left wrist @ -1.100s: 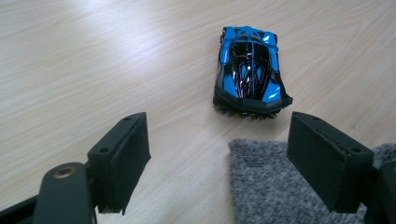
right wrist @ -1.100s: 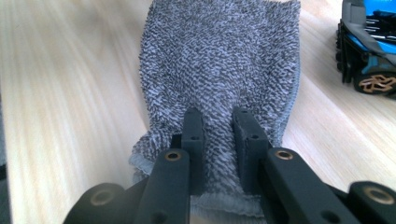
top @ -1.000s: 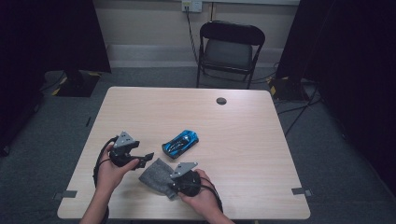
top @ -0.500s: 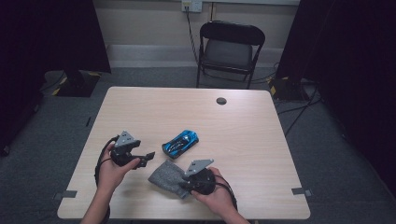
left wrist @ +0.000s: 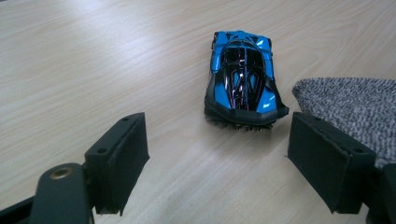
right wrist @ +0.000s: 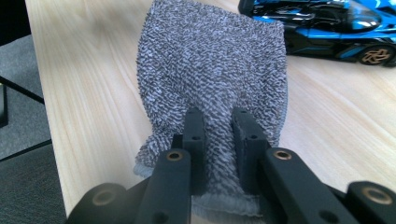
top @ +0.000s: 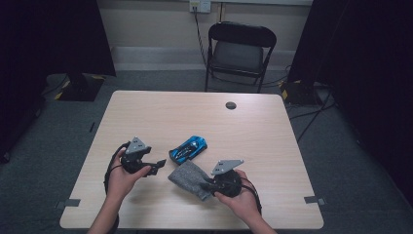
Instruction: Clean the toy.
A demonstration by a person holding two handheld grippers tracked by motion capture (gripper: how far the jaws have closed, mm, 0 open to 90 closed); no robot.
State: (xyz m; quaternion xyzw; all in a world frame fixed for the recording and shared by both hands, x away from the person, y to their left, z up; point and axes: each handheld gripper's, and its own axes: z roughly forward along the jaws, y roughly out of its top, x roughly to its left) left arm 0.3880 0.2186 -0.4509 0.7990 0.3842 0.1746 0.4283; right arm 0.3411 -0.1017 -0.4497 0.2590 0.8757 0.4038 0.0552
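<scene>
High view: one grey cloth (top: 191,179) lies near the table's (top: 272,146) front edge, long axis diagonal, beside one blue toy car (top: 188,148). Left gripper view: left gripper (left wrist: 217,154) spread wide, empty. Right gripper view: right gripper (right wrist: 218,140) pinching the cloth's near edge.

This looks like a test room or lab. A plain wooden table (top: 195,117) stands on grey carpet (top: 341,146). A black folding chair (top: 238,51) waits at 12 o'clock, under a wall plug (top: 200,5). Dark curtains (top: 48,39) hang at 10 and 2 o'clock.
</scene>
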